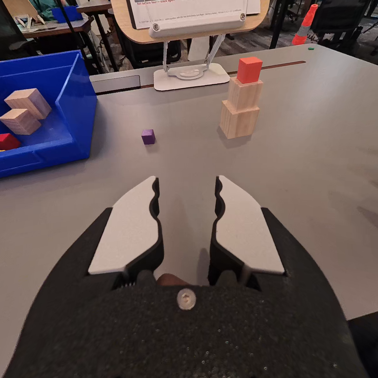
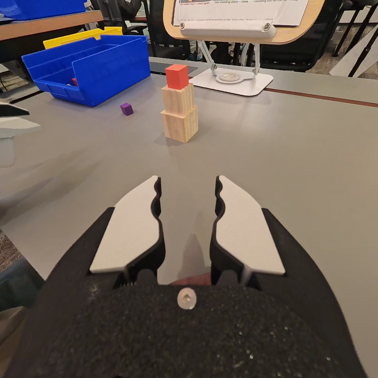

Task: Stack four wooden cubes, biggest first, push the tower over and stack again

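A tower of three cubes stands on the grey table (image 1: 306,143): a large pale wooden cube (image 1: 238,121) at the bottom, a smaller wooden cube (image 1: 245,95) on it, and an orange-red cube (image 1: 249,70) on top. The same tower shows in the right wrist view, with the large cube (image 2: 180,126), the middle cube (image 2: 177,100) and the orange-red cube (image 2: 177,76). A small purple cube (image 1: 148,136) (image 2: 126,108) lies alone on the table, left of the tower. My left gripper (image 1: 186,180) is open and empty, well short of the cubes. My right gripper (image 2: 187,180) is open and empty too.
A blue bin (image 1: 77,114) (image 2: 114,81) at the left holds two wooden cubes (image 1: 28,103) and a red block (image 1: 8,141). A white stand base (image 1: 214,80) (image 2: 261,81) carrying a wooden board sits behind the tower. The left gripper's fingers (image 2: 14,124) show at the right view's left edge.
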The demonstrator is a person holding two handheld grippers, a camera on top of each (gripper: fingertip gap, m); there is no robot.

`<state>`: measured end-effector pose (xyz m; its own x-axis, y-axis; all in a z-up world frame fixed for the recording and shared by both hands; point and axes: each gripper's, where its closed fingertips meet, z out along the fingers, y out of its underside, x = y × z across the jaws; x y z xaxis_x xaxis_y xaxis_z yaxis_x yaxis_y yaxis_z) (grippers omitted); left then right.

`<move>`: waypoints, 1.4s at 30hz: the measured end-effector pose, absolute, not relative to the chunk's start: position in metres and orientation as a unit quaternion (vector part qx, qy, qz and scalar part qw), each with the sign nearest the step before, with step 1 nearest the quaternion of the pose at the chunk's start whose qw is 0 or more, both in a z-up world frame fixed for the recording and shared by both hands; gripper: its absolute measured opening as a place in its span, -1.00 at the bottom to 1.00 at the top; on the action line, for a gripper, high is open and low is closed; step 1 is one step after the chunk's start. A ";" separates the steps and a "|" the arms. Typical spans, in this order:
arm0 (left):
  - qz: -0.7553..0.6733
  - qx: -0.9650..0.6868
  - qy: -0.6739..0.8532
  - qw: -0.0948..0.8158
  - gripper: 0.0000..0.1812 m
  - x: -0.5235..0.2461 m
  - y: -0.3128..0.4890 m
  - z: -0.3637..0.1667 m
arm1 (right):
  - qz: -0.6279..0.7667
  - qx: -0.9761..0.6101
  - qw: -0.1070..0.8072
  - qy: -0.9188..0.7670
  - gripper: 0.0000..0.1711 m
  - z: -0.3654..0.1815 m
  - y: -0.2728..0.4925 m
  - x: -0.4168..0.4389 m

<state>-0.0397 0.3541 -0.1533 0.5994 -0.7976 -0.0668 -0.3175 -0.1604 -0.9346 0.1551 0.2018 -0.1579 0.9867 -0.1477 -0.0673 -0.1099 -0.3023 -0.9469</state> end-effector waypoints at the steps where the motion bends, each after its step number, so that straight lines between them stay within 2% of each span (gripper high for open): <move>1: -0.226 -0.726 0.386 0.522 -0.43 -0.040 0.355 -0.154 | -0.016 -0.807 0.585 0.078 -0.41 -0.158 0.202 0.154; 6: -0.208 -0.739 0.396 0.504 -0.43 -0.038 0.368 -0.163 | -0.011 -0.806 0.588 0.069 -0.41 -0.156 0.203 0.148; 10: -0.170 -0.763 0.406 0.473 -0.38 -0.024 0.411 -0.177 | -0.008 -0.809 0.585 0.057 -0.41 -0.160 0.207 0.142; 18: -0.149 -0.821 0.421 0.357 -0.29 0.032 0.490 -0.220 | -0.004 -0.816 0.577 0.035 -0.42 -0.164 0.209 0.133; 26: -0.131 -0.841 0.395 0.346 -0.32 0.047 0.524 -0.236 | 0.006 -0.816 0.577 0.041 -0.43 -0.166 0.208 0.137; 27: -0.136 -0.838 0.400 0.345 -0.36 0.050 0.525 -0.238 | 0.007 -0.817 0.575 0.041 -0.43 -0.167 0.208 0.137; 28: -0.144 -0.836 0.404 0.343 -0.72 0.052 0.524 -0.237 | 0.008 -0.818 0.574 0.040 -0.43 -0.168 0.208 0.136; 30: -0.149 -0.835 0.408 0.339 -0.76 0.055 0.525 -0.237 | 0.010 -0.819 0.573 0.037 -0.43 -0.169 0.208 0.135; 35: -0.172 -0.801 0.436 0.373 -0.76 0.060 0.514 -0.211 | 0.002 -0.819 0.573 0.031 -0.44 -0.167 0.207 0.135; 42: -0.242 -0.607 0.624 0.428 -0.76 0.101 0.443 -0.115 | -0.002 -0.818 0.574 0.032 -0.46 -0.164 0.204 0.139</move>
